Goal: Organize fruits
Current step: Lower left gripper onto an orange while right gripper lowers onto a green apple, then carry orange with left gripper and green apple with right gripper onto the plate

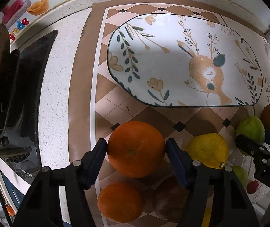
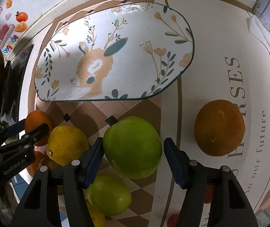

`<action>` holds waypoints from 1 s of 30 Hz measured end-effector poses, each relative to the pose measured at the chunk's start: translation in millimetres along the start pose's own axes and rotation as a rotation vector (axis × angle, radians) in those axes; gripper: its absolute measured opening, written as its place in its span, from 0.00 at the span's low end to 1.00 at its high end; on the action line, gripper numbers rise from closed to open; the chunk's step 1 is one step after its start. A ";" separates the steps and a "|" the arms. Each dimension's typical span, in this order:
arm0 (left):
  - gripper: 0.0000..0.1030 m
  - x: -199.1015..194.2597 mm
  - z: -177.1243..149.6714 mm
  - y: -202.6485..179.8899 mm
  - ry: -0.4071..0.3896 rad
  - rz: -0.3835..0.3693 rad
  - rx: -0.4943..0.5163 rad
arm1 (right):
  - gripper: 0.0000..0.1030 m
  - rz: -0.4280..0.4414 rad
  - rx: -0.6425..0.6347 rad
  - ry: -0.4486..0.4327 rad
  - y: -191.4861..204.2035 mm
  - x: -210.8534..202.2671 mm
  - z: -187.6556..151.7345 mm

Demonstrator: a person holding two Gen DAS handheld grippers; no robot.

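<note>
Fruit could roll off the mat

Left gripper [image 1: 136,151] clamps the orange [image 1: 136,148], both pads touching its sides. Right gripper [image 2: 133,151] straddles the green apple [image 2: 132,146]; its left pad touches, the right stands just apart, so I judge it not yet gripped. Both fruits sit just below the empty deer plate [image 1: 153,30]. Round skins may slip, nudging the neighbouring lemon [image 1: 207,149].

Speckled counter [image 1: 59,94]: checkered mat [image 1: 114,102], black hob [image 1: 34,79] on it.
</note>
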State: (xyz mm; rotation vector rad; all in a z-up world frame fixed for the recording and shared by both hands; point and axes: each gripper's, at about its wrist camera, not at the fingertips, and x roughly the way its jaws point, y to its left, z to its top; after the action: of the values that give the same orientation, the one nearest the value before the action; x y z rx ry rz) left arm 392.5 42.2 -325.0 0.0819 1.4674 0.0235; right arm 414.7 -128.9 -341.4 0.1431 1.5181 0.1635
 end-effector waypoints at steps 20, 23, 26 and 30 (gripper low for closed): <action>0.60 -4.3 -1.5 12.1 -0.008 -0.032 -0.023 | 0.58 0.012 0.002 -0.012 1.8 -2.1 -7.0; 0.59 -13.3 -2.8 21.8 -0.017 -0.055 -0.050 | 0.58 0.025 0.014 -0.031 -2.0 -13.4 -5.7; 0.59 -35.7 3.9 31.4 -0.042 -0.114 -0.087 | 0.58 0.060 0.024 -0.055 -2.8 -29.4 -0.8; 0.59 -68.3 28.1 34.7 -0.097 -0.191 -0.120 | 0.58 0.094 0.020 -0.110 2.0 -52.2 21.2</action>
State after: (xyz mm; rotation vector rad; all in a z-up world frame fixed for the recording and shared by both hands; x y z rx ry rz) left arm 414.5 71.2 -251.9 -0.1534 1.3689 -0.0476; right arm 433.4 -137.0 -288.8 0.2362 1.4041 0.2124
